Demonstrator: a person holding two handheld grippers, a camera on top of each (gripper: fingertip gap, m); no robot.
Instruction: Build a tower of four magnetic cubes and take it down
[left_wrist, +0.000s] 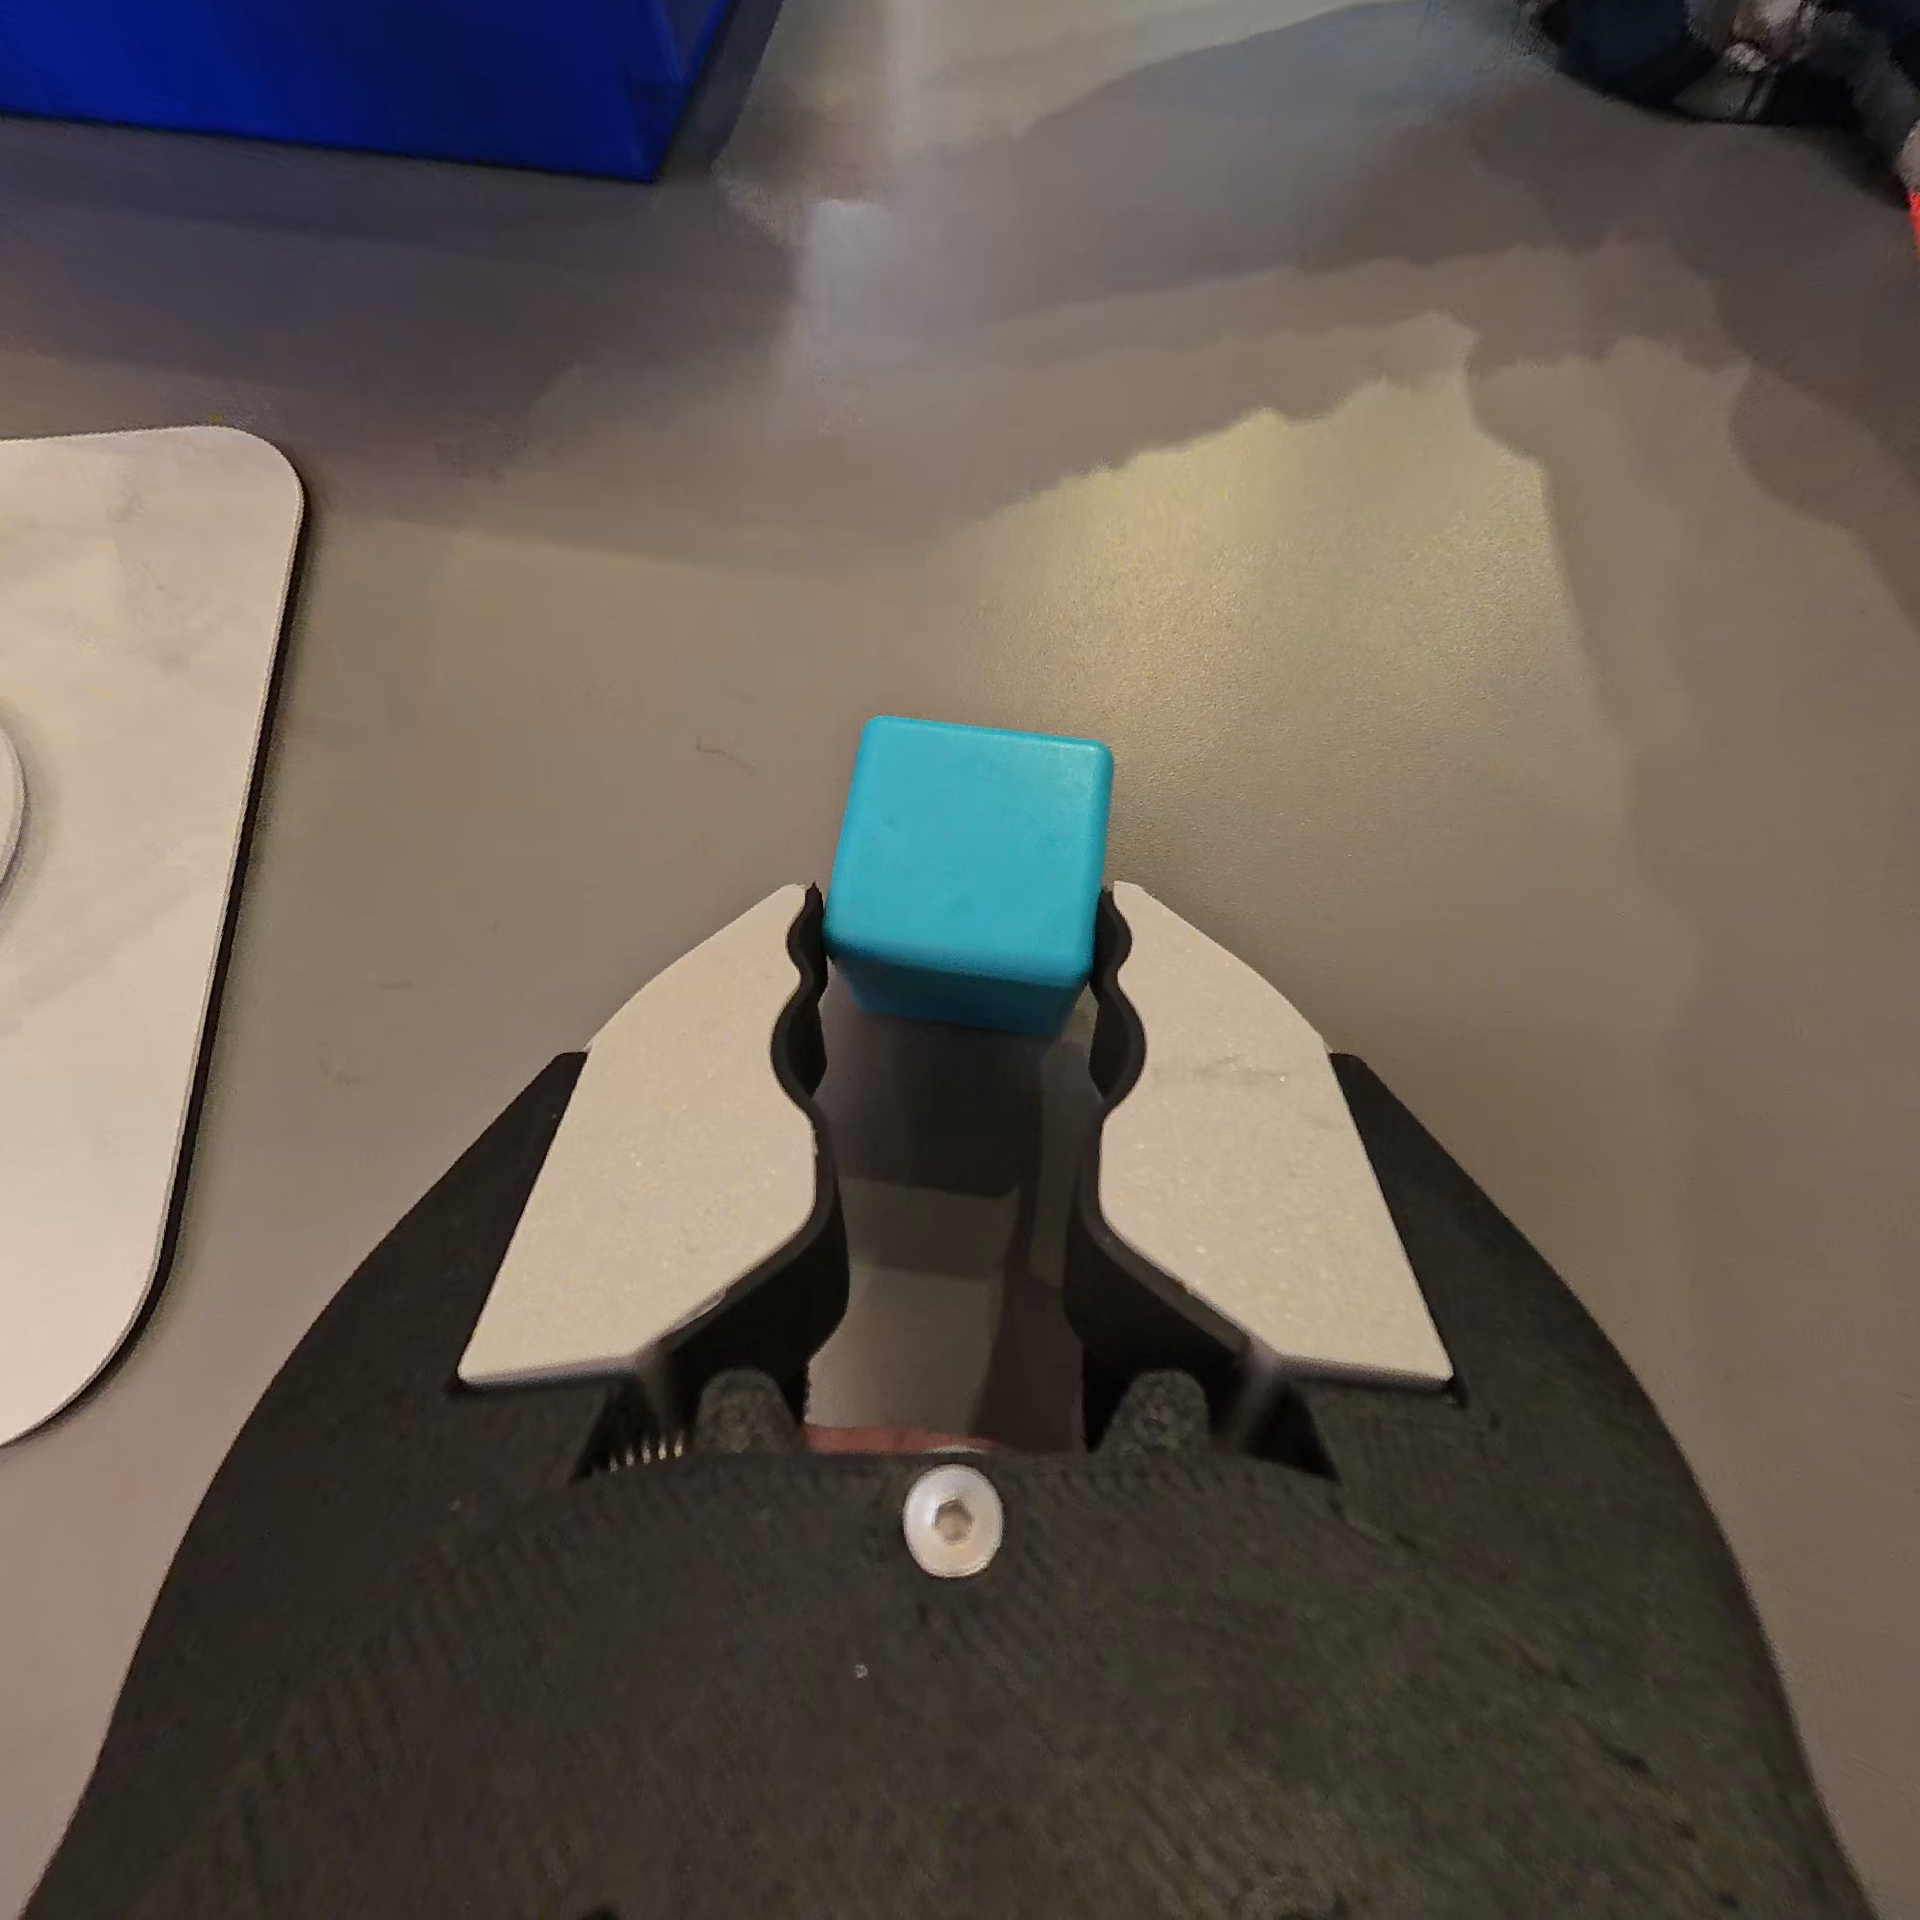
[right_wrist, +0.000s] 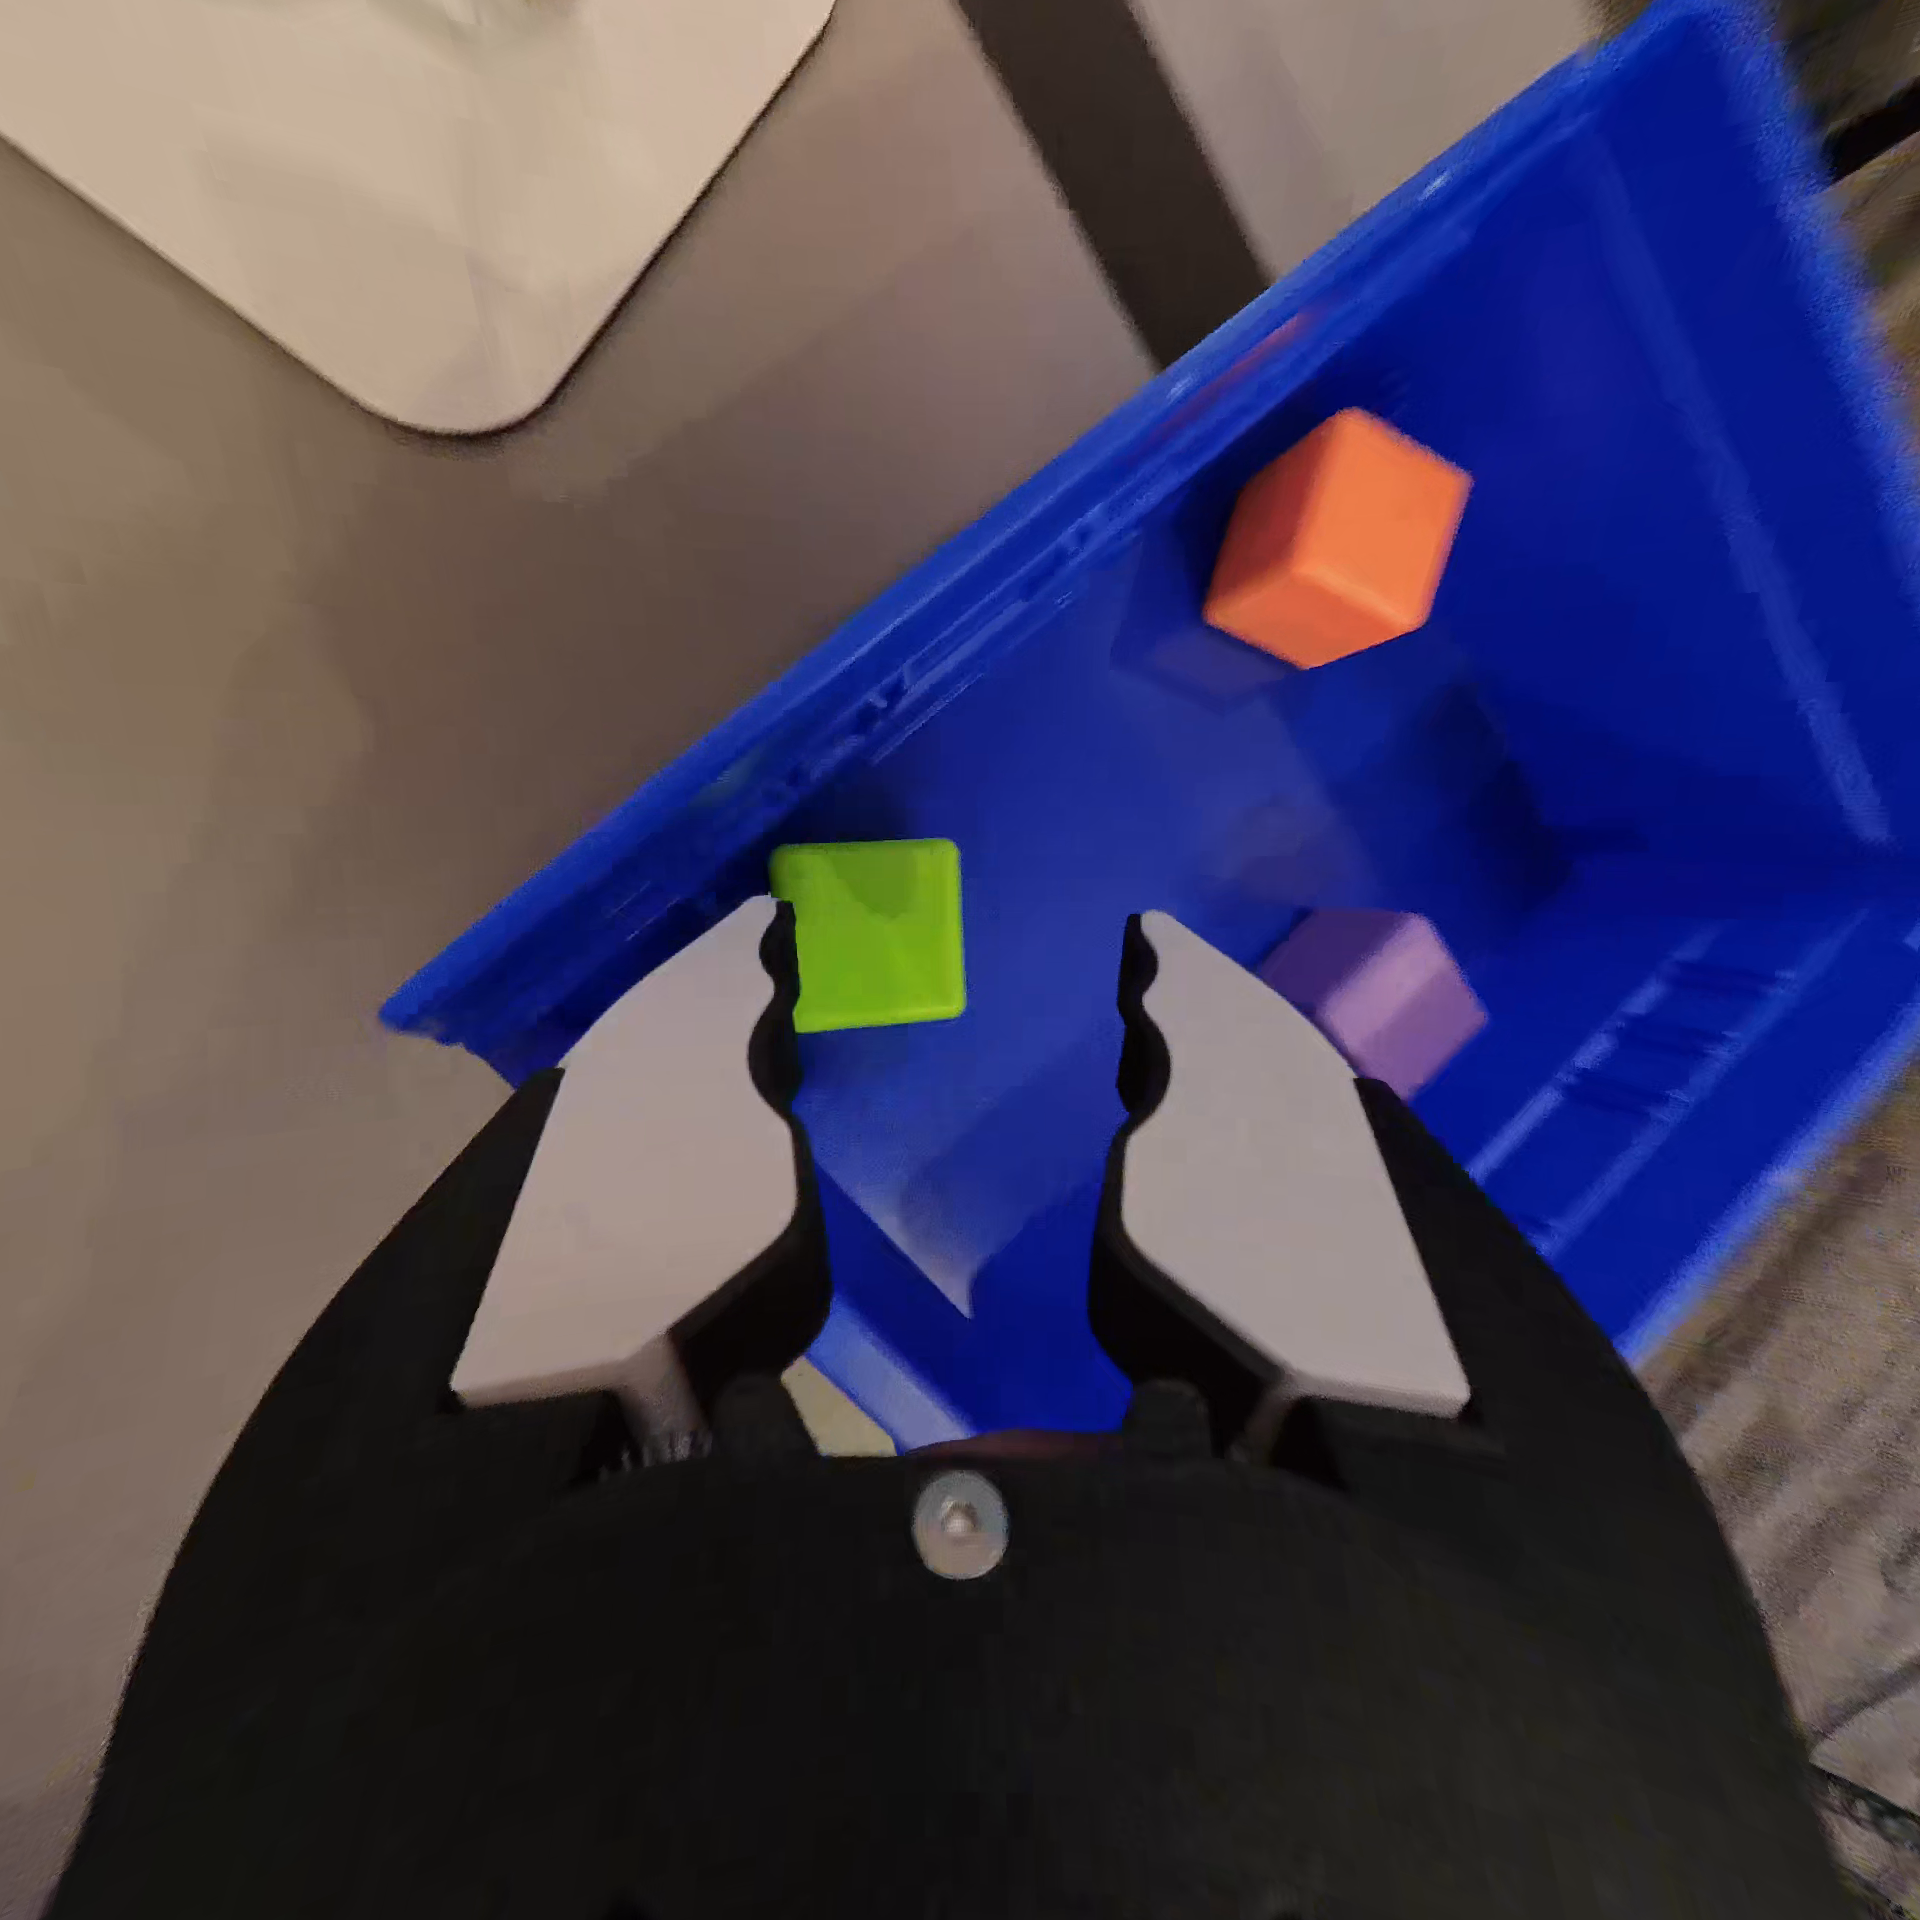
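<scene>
In the left wrist view my left gripper (left_wrist: 961, 904) is shut on a teal cube (left_wrist: 966, 868), held at the fingertips over the grey table (left_wrist: 1351, 675). In the right wrist view my right gripper (right_wrist: 951, 920) is open and empty above a blue bin (right_wrist: 1610, 520). A green cube (right_wrist: 878, 935) lies in the bin just inside my left fingertip (right_wrist: 764, 925). An orange cube (right_wrist: 1335, 535) lies farther in. A purple cube (right_wrist: 1382, 997) lies beside my right finger (right_wrist: 1247, 1039), partly hidden by it. The right view is blurred.
A flat white base with rounded corners (left_wrist: 125, 883) lies on the table at the left, and also shows in the right wrist view (right_wrist: 416, 187). The blue bin's corner (left_wrist: 416, 73) is at the far left. Dark objects (left_wrist: 1714, 62) sit at the far right. About 30 centimeters separates my left fingertips from my right.
</scene>
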